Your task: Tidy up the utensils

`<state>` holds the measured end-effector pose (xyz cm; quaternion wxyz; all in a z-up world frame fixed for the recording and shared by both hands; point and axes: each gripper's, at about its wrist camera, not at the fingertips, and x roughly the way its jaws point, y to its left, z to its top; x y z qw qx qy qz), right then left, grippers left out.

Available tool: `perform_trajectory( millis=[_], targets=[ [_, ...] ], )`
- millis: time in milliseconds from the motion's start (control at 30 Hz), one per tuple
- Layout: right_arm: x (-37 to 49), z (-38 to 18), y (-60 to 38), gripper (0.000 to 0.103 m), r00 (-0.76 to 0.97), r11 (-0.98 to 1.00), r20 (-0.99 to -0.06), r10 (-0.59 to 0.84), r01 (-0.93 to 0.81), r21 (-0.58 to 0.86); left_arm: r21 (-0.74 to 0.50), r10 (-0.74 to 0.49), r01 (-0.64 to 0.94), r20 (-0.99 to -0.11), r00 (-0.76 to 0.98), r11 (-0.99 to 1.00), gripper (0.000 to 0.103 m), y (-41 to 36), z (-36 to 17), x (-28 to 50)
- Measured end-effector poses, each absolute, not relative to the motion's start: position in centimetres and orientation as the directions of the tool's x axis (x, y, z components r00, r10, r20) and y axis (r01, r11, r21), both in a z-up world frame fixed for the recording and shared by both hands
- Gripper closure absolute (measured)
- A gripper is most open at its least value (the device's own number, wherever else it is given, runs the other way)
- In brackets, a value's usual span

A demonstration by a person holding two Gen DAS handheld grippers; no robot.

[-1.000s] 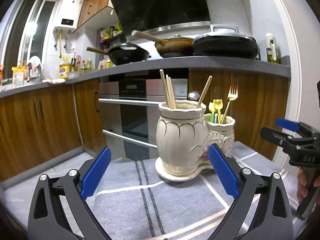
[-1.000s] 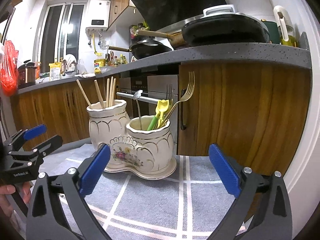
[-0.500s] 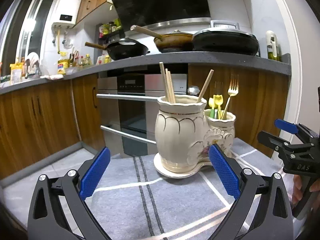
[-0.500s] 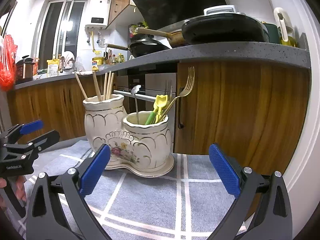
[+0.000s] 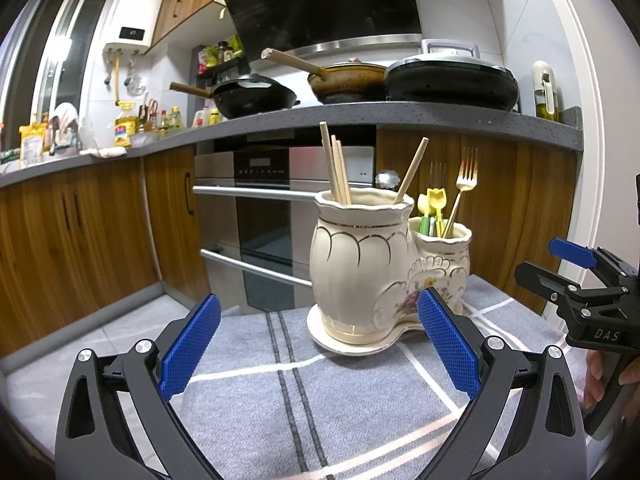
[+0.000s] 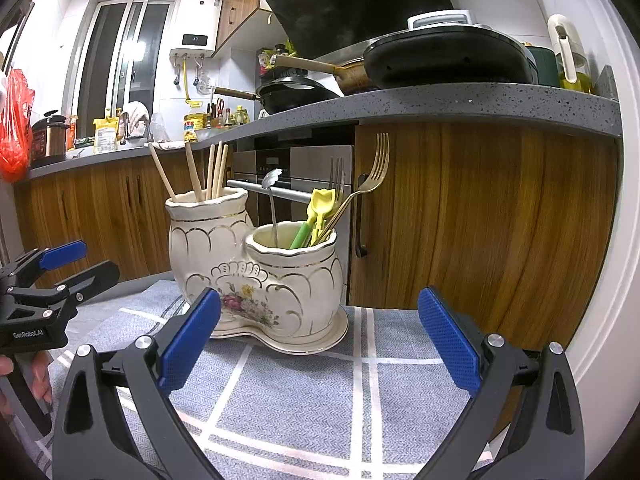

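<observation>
Looking through the left wrist view, a grey herringbone cloth [image 5: 248,408] with white and dark stripes covers the surface. On it, at 1 o'clock of the released, empty left tool [image 5: 318,344], stands a cream double-pot utensil holder [image 5: 360,276] on its saucer: chopsticks [image 5: 338,176] in the taller pot, a gold fork [image 5: 466,178] and yellow-green utensils in the shorter. Behind run wooden cabinets [image 5: 80,236], a built-in oven [image 5: 264,216] and a speckled grey counter carrying pans. The right tool [image 5: 560,268] enters at 3 o'clock, marked "DAS".

In the right wrist view the holder [image 6: 296,280] sits at 11 o'clock of the right tool [image 6: 318,344], whose blue pads are spread apart with nothing between. The left tool [image 6: 80,260] shows at 9 o'clock, labelled "GenRobot.AI", fingers parted. A red bag [image 6: 16,136] hangs at 10 o'clock; a white water heater [image 6: 196,36] is mounted high.
</observation>
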<state>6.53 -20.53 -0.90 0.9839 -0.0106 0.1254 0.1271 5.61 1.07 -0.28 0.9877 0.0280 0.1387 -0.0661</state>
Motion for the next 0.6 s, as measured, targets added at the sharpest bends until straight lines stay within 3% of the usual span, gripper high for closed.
perform_trajectory(
  millis=[600],
  targets=[
    [6.54,-0.87,-20.51,0.006,0.936,0.967,-0.250,0.247,-0.253,0.010,0.035,-0.112,0.126,-0.281,0.953,0.991,0.005,1.23,-0.48,5.66]
  ],
)
